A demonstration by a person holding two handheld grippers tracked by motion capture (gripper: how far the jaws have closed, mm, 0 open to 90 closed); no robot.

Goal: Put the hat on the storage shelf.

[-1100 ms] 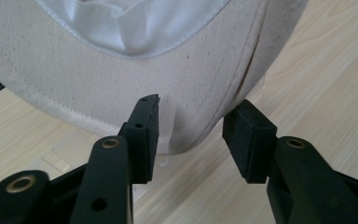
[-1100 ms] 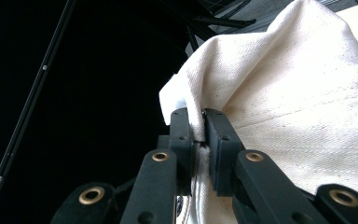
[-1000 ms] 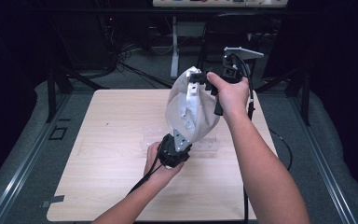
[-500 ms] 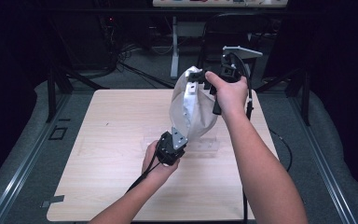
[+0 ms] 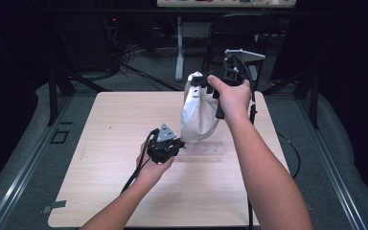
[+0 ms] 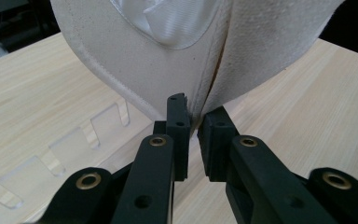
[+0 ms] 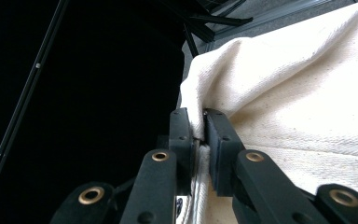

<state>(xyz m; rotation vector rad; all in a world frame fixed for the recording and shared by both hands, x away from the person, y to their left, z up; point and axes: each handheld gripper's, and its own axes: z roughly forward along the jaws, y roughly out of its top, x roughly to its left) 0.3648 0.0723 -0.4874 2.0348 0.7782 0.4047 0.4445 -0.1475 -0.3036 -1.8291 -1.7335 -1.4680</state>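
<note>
Cream canvas, coarse-woven and stitched at its seams, is being met at the bag's [image 6: 168, 70] lower edge by the left gripper [image 5: 165, 143], jaws slightly parted, nothing pinched; closing there seems next. Farther off, above the wooden table [image 5: 115, 124], its top hem is being clamped by the right gripper [image 7: 198, 126].

rough cream cloth bag [image 5: 199, 112]; matt wooden table [image 5: 115, 124].

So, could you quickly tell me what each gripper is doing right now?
Left gripper: open a little, jaws at the cloth bag's bottom edge, not clamped.
Right gripper: closed on the bag's top.
</note>
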